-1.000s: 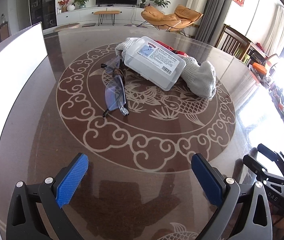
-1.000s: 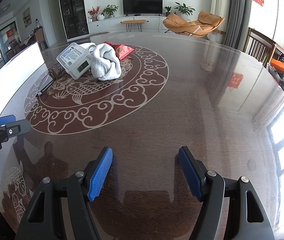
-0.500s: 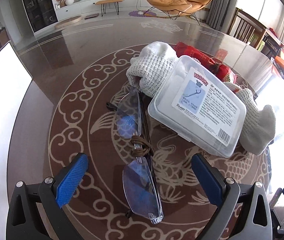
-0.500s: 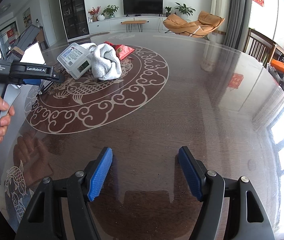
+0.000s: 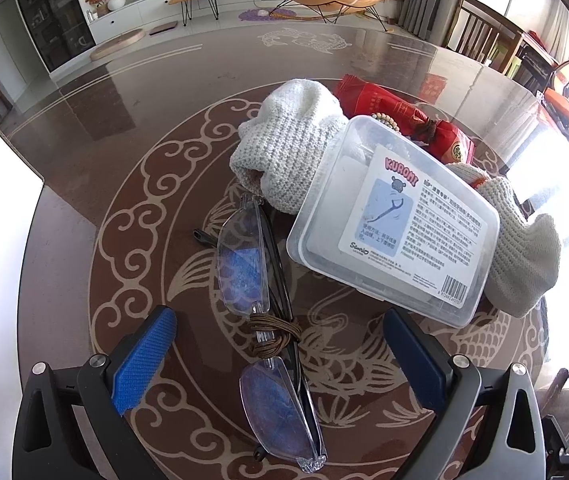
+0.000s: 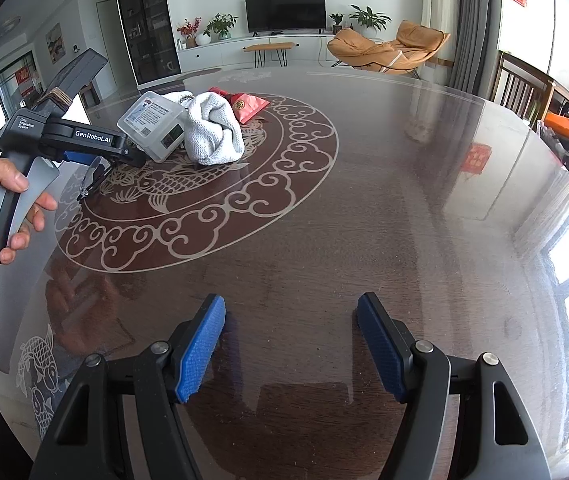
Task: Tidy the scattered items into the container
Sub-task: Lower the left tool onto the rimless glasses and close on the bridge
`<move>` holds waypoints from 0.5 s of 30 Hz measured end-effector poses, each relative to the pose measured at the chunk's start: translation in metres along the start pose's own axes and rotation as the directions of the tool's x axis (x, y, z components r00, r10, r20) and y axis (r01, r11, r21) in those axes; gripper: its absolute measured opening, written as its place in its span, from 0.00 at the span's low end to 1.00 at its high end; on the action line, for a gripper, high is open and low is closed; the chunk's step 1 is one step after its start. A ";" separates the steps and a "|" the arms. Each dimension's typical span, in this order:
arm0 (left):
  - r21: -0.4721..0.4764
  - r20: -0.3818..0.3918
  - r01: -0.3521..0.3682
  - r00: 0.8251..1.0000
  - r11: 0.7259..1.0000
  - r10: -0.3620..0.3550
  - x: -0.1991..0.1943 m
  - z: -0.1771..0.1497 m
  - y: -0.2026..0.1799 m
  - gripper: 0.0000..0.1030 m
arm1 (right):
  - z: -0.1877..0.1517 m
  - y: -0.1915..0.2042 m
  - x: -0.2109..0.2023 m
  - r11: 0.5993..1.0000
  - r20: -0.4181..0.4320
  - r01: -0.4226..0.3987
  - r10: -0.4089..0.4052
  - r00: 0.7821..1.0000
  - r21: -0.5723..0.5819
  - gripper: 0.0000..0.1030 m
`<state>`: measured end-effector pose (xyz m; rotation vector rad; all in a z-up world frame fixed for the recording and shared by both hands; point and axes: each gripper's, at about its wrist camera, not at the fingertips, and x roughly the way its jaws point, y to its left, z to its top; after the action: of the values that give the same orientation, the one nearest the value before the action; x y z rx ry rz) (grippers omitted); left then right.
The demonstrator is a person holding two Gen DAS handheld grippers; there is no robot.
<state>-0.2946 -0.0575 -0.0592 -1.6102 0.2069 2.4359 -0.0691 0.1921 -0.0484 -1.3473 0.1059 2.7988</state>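
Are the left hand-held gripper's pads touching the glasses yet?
Apart. The left wrist view shows the glasses lying between the open left hand-held gripper pads, table visible either side.

"KUROMI" is being shown on the clear plastic box's label (image 5: 416, 224); "GenRobot.AI" is being displayed on the left gripper (image 6: 96, 158).

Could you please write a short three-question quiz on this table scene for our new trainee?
1. True or false: the left gripper is shut on the glasses.
2. What leans on the knitted cloth? A) clear plastic box B) red packet C) mug
3. Fill in: a brown ___ is wound round the glasses' bridge.

Key: 1 false, its fingers stand apart; 2 A; 3 cord.
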 end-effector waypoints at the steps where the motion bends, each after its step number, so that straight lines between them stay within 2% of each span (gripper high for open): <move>1: -0.001 0.005 -0.001 1.000 1.000 0.001 -0.001 0.000 -0.001 1.00 | 0.000 0.000 0.000 1.000 0.000 0.000 0.000 1.000 0.000 0.68; 6: 0.002 -0.020 -0.007 1.000 1.000 0.007 -0.001 0.011 -0.003 0.98 | -0.001 -0.001 -0.001 1.000 0.002 -0.006 0.006 1.000 0.004 0.68; 8: -0.005 0.005 -0.008 1.000 1.000 0.008 -0.010 0.011 -0.005 0.75 | -0.001 -0.001 -0.001 1.000 0.003 -0.010 0.010 1.000 0.008 0.68; 9: -0.009 0.013 -0.010 1.000 1.000 0.010 -0.014 0.012 -0.005 0.53 | -0.001 -0.001 -0.001 1.000 0.003 -0.012 0.012 1.000 0.009 0.68; 10: -0.017 0.018 -0.013 1.000 1.000 0.013 -0.018 0.013 -0.004 0.27 | -0.001 -0.001 -0.001 1.000 0.003 -0.013 0.013 1.000 0.010 0.68; 15: -0.091 0.033 0.050 0.998 0.995 -0.047 -0.027 -0.012 0.015 0.17 | -0.001 -0.002 -0.002 1.000 0.004 -0.015 0.015 1.000 0.012 0.68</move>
<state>-0.2777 -0.0778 -0.0388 -1.5934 0.0513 2.4649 -0.0672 0.1935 -0.0478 -1.3441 0.1333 2.8084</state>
